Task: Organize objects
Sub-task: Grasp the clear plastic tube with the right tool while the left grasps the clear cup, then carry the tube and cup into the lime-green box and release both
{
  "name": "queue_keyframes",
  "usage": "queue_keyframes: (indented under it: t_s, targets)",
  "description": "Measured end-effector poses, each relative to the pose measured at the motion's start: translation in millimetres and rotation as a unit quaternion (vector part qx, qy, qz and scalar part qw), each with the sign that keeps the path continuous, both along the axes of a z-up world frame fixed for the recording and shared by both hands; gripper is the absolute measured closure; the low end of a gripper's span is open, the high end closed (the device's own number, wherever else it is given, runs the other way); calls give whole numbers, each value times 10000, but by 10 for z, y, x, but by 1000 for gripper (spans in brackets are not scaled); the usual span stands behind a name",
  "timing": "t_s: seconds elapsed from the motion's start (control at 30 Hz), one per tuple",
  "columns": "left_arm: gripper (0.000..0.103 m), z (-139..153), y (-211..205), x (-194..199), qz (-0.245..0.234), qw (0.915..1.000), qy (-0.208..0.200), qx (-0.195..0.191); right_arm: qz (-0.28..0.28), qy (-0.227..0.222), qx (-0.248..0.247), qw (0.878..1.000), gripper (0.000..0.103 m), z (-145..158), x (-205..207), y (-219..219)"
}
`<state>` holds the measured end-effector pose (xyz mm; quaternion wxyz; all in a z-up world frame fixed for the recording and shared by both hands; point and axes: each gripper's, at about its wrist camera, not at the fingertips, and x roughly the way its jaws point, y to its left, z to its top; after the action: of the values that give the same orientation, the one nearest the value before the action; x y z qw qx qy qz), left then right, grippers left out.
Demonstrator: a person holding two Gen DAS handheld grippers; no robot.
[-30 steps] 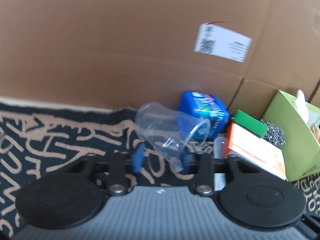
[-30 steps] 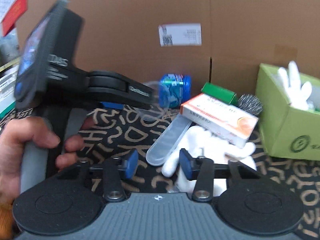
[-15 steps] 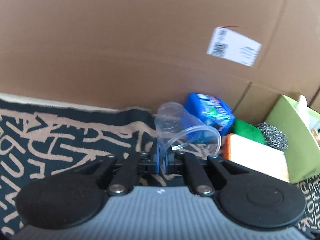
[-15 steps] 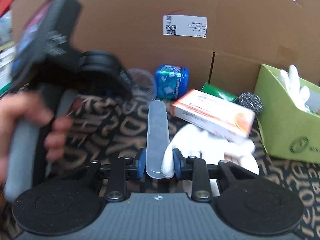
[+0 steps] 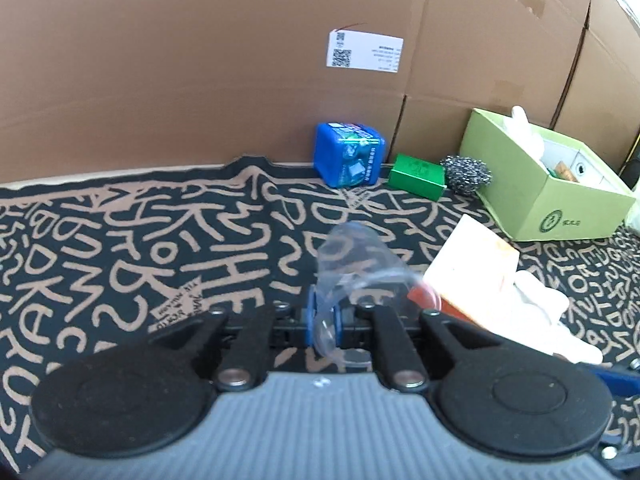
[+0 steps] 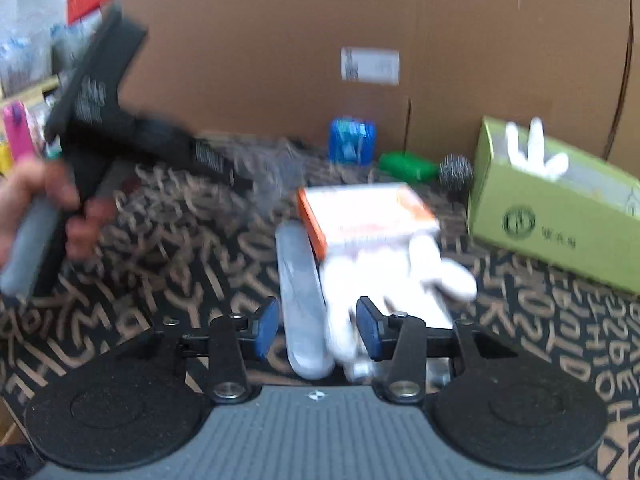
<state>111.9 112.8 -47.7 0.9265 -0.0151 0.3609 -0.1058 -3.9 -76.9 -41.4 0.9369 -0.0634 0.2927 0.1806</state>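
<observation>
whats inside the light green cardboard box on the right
The open light green cardboard box holds white gloves poking above its rim. The left wrist view also shows a white carton and something brown inside. The walls cover anything deeper down.

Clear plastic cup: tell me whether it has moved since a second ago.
Yes. The clear plastic cup, pinched in the left claw, has been carried away from the blue box.
</observation>
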Motion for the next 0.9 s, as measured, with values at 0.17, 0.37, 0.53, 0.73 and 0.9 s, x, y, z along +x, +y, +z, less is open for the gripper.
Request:
queue_keyframes:
  t_s: [0.17, 0.37, 0.53, 0.73, 0.9]
  targets:
    - [74, -27, -62, 98, 26, 9999, -2, 135, 288, 97, 48, 9995, 59, -61, 231, 171]
    - [88, -80, 17, 106, 27, 9999, 89, 38, 420, 574, 223, 9972, 65, -230, 389, 341]
    - [77, -78, 18, 125, 71, 9998, 10, 164, 359, 457, 58, 9983, 64, -257, 398, 437]
    - [96, -115, -38, 99, -10, 9998, 84, 160, 174, 363, 49, 9992, 71, -279, 330, 424]
    - [97, 35, -52, -100, -74, 9999, -77, 54, 217, 520, 497, 9972, 72, -208, 194, 231]
